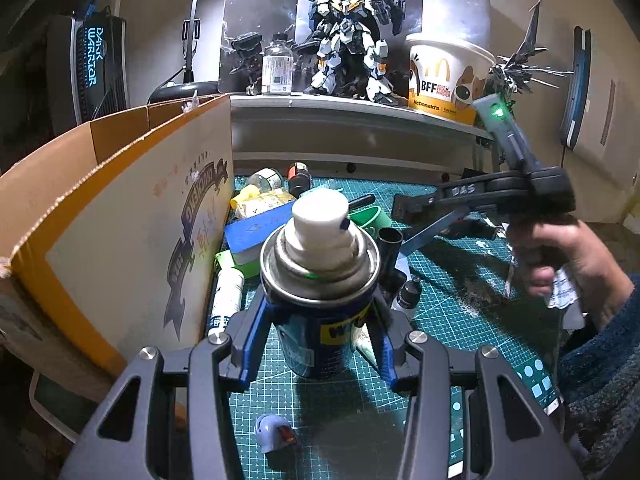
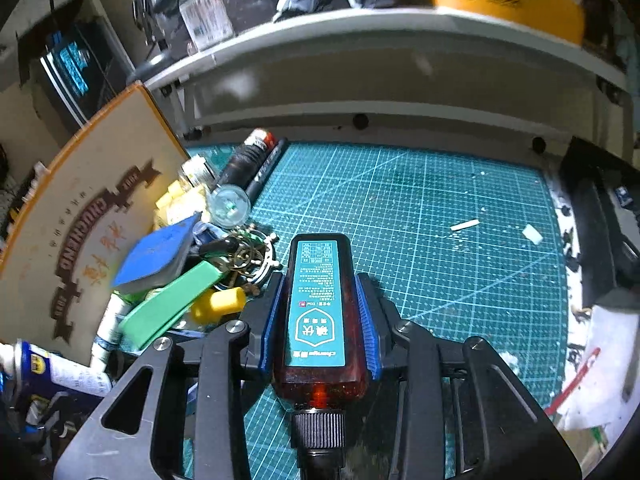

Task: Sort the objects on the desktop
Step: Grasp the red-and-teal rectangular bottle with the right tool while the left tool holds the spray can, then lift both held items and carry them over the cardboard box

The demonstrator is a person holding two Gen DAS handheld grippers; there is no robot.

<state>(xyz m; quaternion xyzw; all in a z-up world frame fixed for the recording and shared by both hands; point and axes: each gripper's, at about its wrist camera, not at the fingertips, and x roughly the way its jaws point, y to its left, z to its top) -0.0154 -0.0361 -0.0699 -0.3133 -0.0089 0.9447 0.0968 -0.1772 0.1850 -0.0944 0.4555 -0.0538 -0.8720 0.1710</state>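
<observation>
Desktop objects are mid-sort on a green cutting mat, which covers the counter [image 2: 420,216]. The left gripper [image 1: 320,300] is clamped on a blue spray can [image 1: 320,320], upright, white cap on top, just beside the cardboard box [image 1: 120,220]. The right gripper [image 2: 320,304] is clamped on a brown bottle [image 2: 318,304] with a teal label, cap toward the camera, held above the mat. Against the box wall lies a pile [image 2: 192,248]: blue sponge, green clip, keys, yellow pieces. Judged advice: keep both grips firm, carry the can level, clear the box rim before lowering, and avoid knocking the pile.
</observation>
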